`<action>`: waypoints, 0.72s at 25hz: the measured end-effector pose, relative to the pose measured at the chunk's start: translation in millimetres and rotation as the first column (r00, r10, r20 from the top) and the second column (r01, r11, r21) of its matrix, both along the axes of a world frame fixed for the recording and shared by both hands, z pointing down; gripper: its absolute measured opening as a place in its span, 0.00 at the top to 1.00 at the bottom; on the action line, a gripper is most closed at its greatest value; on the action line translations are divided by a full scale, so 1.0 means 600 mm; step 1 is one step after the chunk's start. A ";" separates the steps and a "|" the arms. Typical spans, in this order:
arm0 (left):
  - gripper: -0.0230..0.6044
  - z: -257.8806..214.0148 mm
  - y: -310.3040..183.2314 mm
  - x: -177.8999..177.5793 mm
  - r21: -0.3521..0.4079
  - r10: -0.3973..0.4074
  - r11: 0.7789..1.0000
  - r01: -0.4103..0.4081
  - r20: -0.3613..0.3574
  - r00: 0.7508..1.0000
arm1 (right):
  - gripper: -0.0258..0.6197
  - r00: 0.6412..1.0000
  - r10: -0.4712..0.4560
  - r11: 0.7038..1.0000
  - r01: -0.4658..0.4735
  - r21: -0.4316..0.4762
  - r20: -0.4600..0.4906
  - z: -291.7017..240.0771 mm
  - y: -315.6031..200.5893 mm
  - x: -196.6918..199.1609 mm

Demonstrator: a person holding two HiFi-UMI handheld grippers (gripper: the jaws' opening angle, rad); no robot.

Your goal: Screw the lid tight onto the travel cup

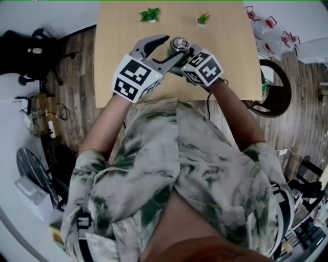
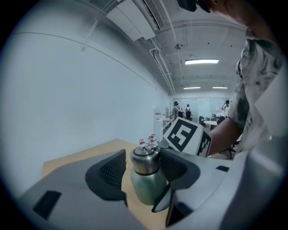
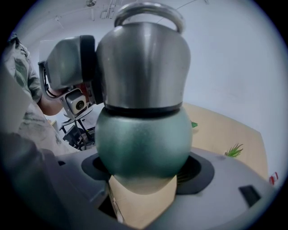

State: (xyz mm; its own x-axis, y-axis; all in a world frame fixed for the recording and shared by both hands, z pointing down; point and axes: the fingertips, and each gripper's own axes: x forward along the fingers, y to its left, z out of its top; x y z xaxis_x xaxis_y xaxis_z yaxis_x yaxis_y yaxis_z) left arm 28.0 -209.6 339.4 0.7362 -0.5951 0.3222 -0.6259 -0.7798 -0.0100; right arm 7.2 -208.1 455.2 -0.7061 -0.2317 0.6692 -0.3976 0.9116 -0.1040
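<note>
Left gripper [image 2: 144, 169]: jaws apart, astride the steel lid [image 2: 145, 160], with a gap showing at one pad.
Right gripper [image 3: 144, 168]: clamped on the green body of the travel cup [image 3: 143, 143], which is over the near edge of the table [image 1: 123, 66], at 12 o'clock from the person.
Step, as judged: the lid is seated but not gripped for a tightening turn.
Next move calls for: closing squarely on the lid and twisting while the body is held still.
Plants [image 1: 149, 15]: at 11 and 1 o'clock beyond the cup.
Hidden: thread seating; the cup base, behind the jaws.
</note>
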 end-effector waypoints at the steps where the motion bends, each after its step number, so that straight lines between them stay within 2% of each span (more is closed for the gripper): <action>1: 0.59 0.000 0.000 0.002 0.004 -0.002 1.000 0.002 0.003 1.000 | 0.35 1.000 0.001 1.000 -0.001 -0.001 0.002 -0.001 0.000 0.000; 12: 0.59 0.008 0.002 0.012 0.003 -0.036 0.999 0.036 0.001 0.999 | 0.35 1.000 -0.011 1.000 0.011 0.006 0.001 0.001 0.006 -0.001; 18: 0.59 0.010 0.015 0.011 0.010 0.043 0.999 -0.043 -0.008 0.999 | 0.35 0.999 -0.047 0.999 0.047 0.021 0.005 -0.002 0.018 -0.001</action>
